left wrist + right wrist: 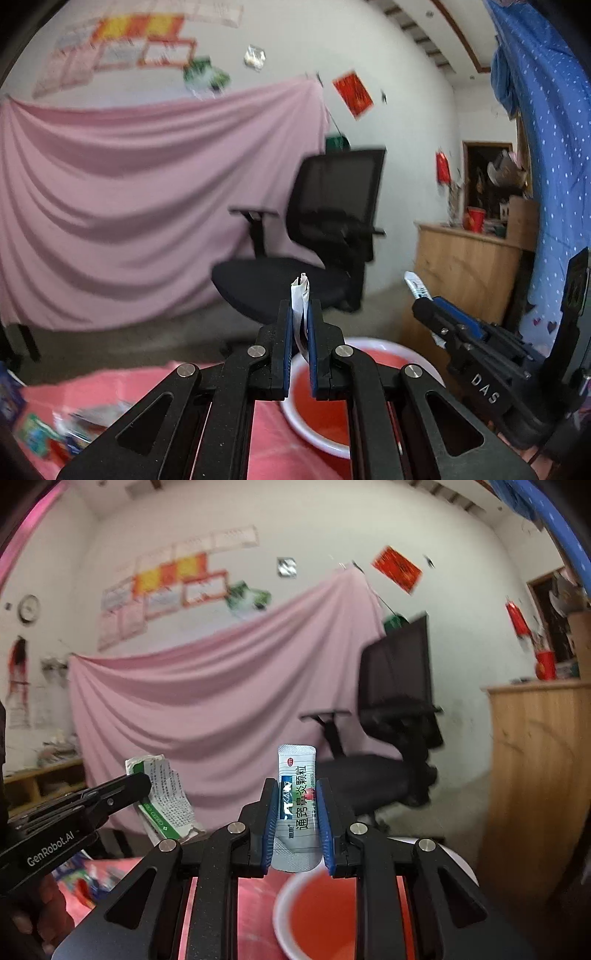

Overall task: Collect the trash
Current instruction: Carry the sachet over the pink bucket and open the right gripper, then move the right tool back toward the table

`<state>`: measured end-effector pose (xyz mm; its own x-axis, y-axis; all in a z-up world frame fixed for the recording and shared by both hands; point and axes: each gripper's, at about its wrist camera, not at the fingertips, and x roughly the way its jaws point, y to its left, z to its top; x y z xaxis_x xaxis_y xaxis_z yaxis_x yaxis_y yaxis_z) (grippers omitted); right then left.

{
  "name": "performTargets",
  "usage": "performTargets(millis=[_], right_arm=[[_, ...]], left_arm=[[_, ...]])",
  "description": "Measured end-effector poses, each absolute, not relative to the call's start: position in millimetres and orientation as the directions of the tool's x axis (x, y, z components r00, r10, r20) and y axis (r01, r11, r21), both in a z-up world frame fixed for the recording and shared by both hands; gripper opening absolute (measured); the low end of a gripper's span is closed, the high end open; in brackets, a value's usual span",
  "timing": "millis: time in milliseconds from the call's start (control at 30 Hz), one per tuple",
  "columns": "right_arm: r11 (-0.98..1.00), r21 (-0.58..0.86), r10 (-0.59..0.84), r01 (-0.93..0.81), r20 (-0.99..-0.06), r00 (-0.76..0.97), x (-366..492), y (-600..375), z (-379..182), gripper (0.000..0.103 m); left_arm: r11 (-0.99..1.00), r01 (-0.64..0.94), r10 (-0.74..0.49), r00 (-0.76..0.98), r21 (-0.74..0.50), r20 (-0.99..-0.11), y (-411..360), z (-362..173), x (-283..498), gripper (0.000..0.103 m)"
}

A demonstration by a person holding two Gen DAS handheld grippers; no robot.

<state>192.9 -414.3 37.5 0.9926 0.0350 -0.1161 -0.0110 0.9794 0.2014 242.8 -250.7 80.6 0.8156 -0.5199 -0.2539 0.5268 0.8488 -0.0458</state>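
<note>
Above a red basin (317, 908) on a pink-covered table (110, 387), the left gripper (300, 314) pinches a torn white wrapper (168, 794), and the right gripper (297, 805), just beside it, clamps a silver sachet (297, 775).

— Even, soft daylight, no hard shadows, no glare. Sharp anywhere?

— Only up close: left hand-held gripper (300, 325) and right hand-held gripper (297, 823) crisp in their own views. Far pink drape (129, 206), black chair (325, 229) and wall posters (173, 579) smeared by motion blur. Strong fisheye bending, dark corners.
</note>
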Motion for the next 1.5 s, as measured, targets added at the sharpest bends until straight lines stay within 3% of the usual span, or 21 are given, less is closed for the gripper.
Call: performTargets(millis=[300,567,800,900,1100,1200,1333,1467,1500], right_arm=[[0.964,0.261,0.026,0.055,-0.296,0.955,222.1,-444.1,2.6,0.019],[0.944,0.311,0.021,0.106,-0.377,0.926,235.2,-457.6,-13.1,0.020],[0.934,0.331,0.016,0.133,-0.413,0.911,239.3,-464.3,-17.8,0.020],[0.933,0.333,0.013,0.138,-0.416,0.909,238.9,-465.3,-18.3,0.024],[0.937,0.320,0.002,0.138,-0.400,0.917,236.2,-462.2,-12.9,0.029],[0.939,0.319,-0.006,0.129,-0.361,0.932,230.3,-459.6,-6.2,0.036],[0.945,0.310,-0.006,0.102,-0.298,0.955,221.0,-451.0,6.4,0.048],[0.953,0.296,0.006,0.060,-0.219,0.976,210.5,-436.5,20.6,0.056],[0.954,0.295,0.010,0.052,-0.204,0.979,208.5,-433.2,23.3,0.063]], left_arm=[[0.832,0.530,-0.538,0.702,-0.162,-0.466,-292.4,60.5,295.1,0.006],[0.837,0.517,-0.523,0.655,-0.182,-0.545,-313.9,39.4,317.2,0.006],[0.848,0.492,-0.504,0.638,-0.194,-0.582,-315.0,28.6,328.6,0.015],[0.855,0.481,-0.495,0.644,-0.195,-0.583,-310.8,26.8,328.6,0.026],[0.875,0.448,-0.465,0.678,-0.182,-0.569,-293.1,27.9,321.7,0.029],[0.887,0.423,-0.450,0.708,-0.183,-0.545,-277.4,31.2,314.6,0.037],[0.905,0.386,-0.422,0.759,-0.179,-0.495,-251.2,40.0,301.2,0.040],[0.925,0.344,-0.380,0.820,-0.162,-0.429,-225.7,52.6,282.8,0.056],[0.930,0.332,-0.367,0.836,-0.158,-0.408,-217.8,55.8,277.0,0.058]])
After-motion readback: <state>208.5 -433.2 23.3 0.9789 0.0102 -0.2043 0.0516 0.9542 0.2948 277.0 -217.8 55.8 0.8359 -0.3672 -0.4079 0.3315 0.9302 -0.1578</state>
